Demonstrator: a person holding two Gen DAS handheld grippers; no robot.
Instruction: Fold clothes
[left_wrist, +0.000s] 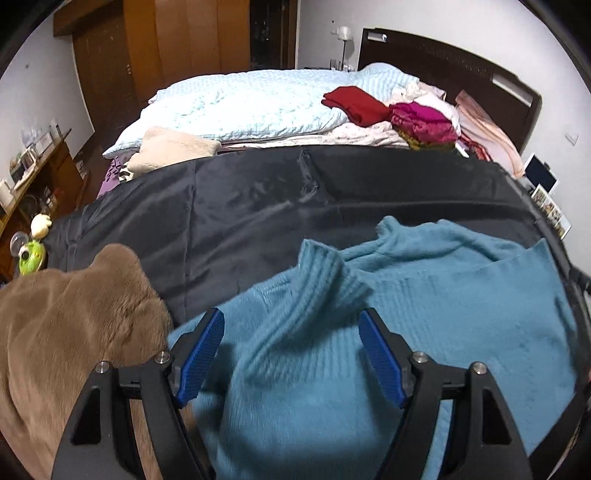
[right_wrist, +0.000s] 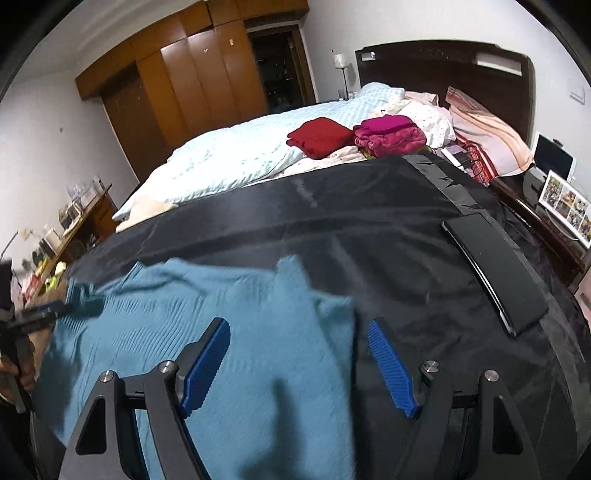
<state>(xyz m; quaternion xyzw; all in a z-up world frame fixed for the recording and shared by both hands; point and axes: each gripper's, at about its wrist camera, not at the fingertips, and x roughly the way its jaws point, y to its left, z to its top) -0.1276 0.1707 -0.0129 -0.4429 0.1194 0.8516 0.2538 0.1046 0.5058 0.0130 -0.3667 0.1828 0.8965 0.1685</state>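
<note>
Two grippers, ours, hover over a teal sweater (left_wrist: 424, 295) spread on the black sheet (left_wrist: 240, 206) covering the bed: the left gripper (left_wrist: 291, 354) above its ribbed sleeve, the right gripper (right_wrist: 299, 365) at its edge, both sets of jaws wide apart, holding nothing. A brown garment (left_wrist: 74, 314) lies beside the sweater.

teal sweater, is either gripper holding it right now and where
Neither. Both the left gripper and right gripper are open above the sweater, with nothing between their fingers.
</note>
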